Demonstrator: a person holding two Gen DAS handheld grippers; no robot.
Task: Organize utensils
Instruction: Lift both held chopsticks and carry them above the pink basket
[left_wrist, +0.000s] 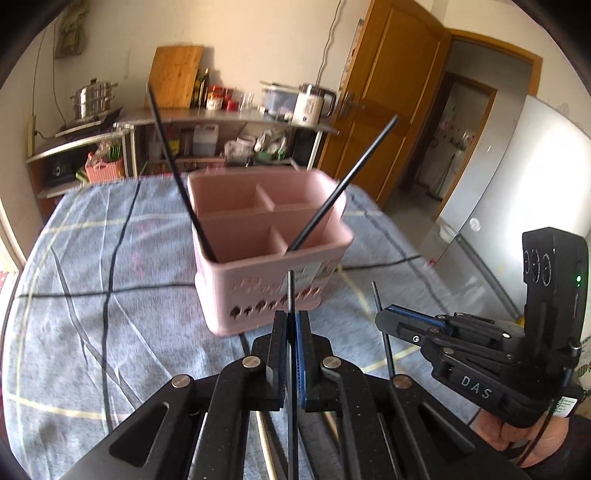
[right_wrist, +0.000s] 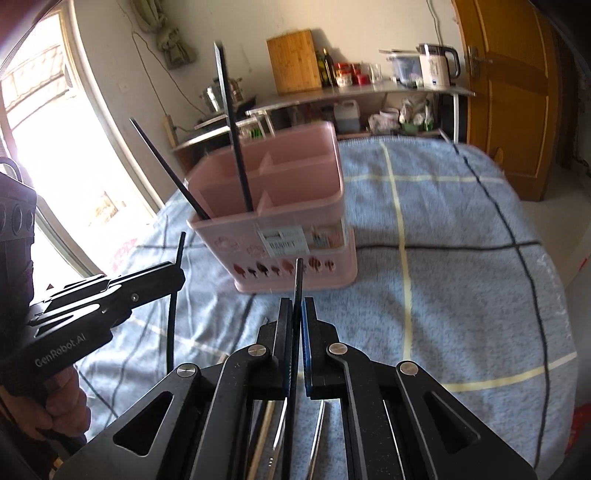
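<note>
A pink utensil caddy (left_wrist: 258, 266) with several compartments stands on the blue checked cloth; it also shows in the right wrist view (right_wrist: 295, 236). Two black chopsticks (left_wrist: 173, 166) (left_wrist: 343, 184) lean out of its near compartments, also seen in the right wrist view (right_wrist: 232, 129). My left gripper (left_wrist: 293, 317) is shut on a black chopstick (left_wrist: 291, 291), held upright just in front of the caddy. My right gripper (right_wrist: 297, 306) is shut on another black chopstick (right_wrist: 298, 280), also near the caddy. Each gripper shows in the other's view, right (left_wrist: 384, 317) and left (right_wrist: 177, 273).
More utensils, metal and pale handles (right_wrist: 277, 424), lie on the cloth below the right gripper. A steel shelf (left_wrist: 221, 118) with pots, bottles and a kettle stands beyond the table. A wooden door (left_wrist: 388, 92) is at the right.
</note>
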